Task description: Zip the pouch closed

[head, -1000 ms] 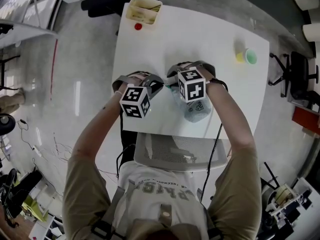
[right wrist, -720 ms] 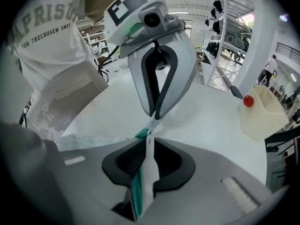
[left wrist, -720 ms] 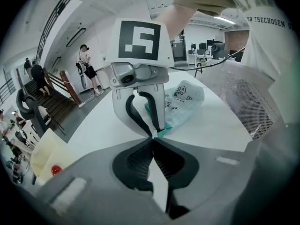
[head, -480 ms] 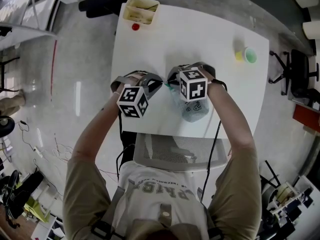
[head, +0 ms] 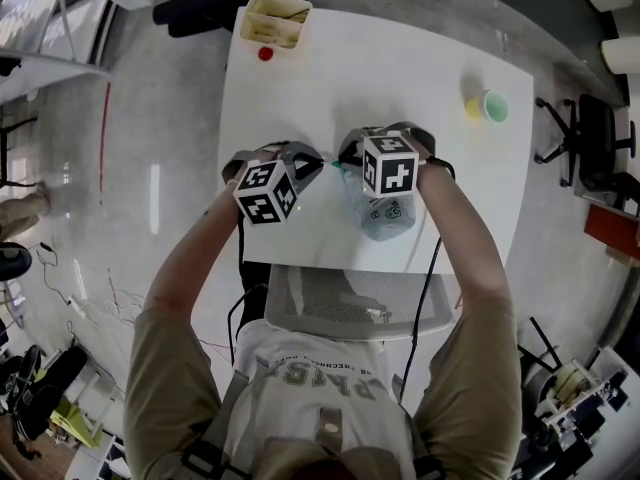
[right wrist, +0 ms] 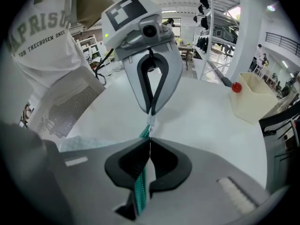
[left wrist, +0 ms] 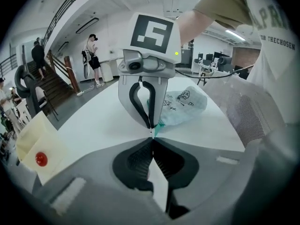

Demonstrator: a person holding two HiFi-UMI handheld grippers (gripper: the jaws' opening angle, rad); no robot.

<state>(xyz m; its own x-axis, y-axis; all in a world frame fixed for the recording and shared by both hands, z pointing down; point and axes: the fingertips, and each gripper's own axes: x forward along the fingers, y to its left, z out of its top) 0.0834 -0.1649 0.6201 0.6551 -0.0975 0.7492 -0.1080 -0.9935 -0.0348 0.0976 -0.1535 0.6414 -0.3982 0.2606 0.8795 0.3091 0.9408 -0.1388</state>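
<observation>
The pouch (head: 385,213) is pale, see-through and printed with small dark marks. It lies on the white table (head: 400,78) close to its near edge, about midway along it, with its zipper end turned toward the table's middle. There the two grippers meet tip to tip.

The right gripper (right wrist: 150,139) has its fingers pressed together on the teal zipper tape (right wrist: 139,191), which runs up between the dark pads and out past their tips. The left gripper (left wrist: 152,137) faces it from the other side. Its fingers are also together, pinched on a small silvery piece at the end of the tape that looks like the zipper pull (right wrist: 150,122). The two sets of tips sit just beside each other, with only that short stretch of zipper between them.

A cream bin (head: 275,20) stands at the table's far left corner, and a red ball (head: 265,54) rests just in front of it. Near the far right corner a yellow round thing (head: 476,109) and a green one (head: 498,108) sit side by side, well apart from the pouch. A mesh chair (head: 350,308) is tucked against the near edge, between the person and the table.
</observation>
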